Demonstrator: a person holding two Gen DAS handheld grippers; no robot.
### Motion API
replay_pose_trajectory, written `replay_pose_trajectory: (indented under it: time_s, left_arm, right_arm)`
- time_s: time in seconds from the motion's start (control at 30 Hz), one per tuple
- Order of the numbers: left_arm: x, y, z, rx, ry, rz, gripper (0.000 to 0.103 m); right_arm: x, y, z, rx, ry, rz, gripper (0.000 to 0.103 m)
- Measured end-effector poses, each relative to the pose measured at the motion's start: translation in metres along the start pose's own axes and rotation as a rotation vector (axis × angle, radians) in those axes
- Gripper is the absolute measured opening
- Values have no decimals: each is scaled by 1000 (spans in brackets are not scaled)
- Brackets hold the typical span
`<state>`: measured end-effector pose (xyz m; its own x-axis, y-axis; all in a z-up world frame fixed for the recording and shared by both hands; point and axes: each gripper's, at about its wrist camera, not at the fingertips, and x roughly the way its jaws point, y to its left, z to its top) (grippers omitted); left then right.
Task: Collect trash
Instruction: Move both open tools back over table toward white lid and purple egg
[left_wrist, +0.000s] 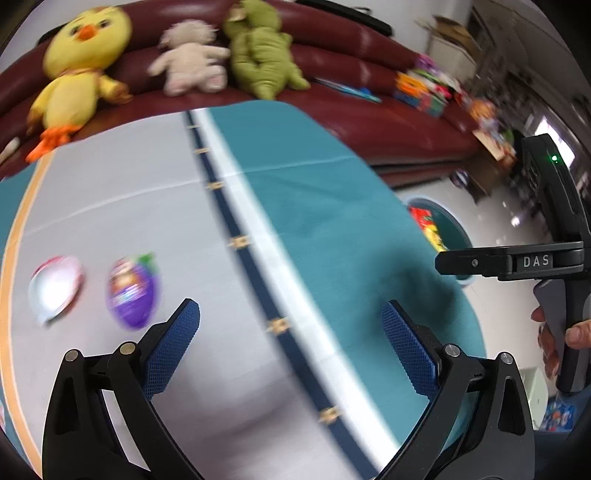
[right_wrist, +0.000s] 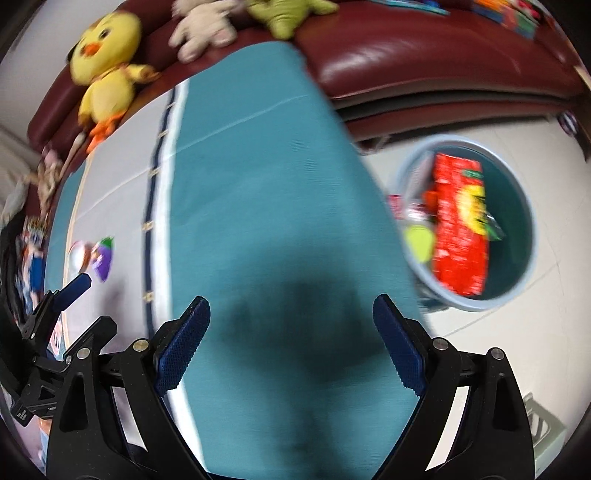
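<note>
Both tongs — left tongs (left_wrist: 290, 352), right tongs (right_wrist: 291, 345) — are spread, holding nothing; the round purple wrapper (left_wrist: 132, 291) may slide away on the smooth tabletop (left_wrist: 110, 199).

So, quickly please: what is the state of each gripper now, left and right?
Left gripper: jaws open, holding nothing.
Right gripper: jaws open, holding nothing.

Both tongs share one build: the left tongs (left_wrist: 291, 325) and right tongs (right_wrist: 291, 321) have glossy black plastic arms with triangular cut-outs, round silver rivets, and blue cross-hatched pads (left_wrist: 171, 347). At 3 o'clock, a black handle reads "DAS" beneath a green light; bare fingers (left_wrist: 580, 334) show.
</note>
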<state>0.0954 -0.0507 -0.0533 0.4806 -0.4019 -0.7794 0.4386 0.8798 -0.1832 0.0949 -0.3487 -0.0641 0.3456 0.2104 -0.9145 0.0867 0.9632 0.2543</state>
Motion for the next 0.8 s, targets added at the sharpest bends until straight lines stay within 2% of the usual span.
replay_pose_trajectory:
  time_s: [0.27,0.5,0.63,0.8]
  left_arm:
    - [-33,86,-32,-133,-17,85,99]
    - [-48,152,-51,-216,-6,151,99]
    - [-50,179,-56,-257,3,160,99]
    - [-47,198,-59,-246,11,190,99]
  right_arm:
    - [30,96,1,-155,58,18,86]
    - [57,160,8,-265,104,15,86]
    - [75,193,13,-309,134,24,86]
    - [104,233,19,-352,164,35,86]
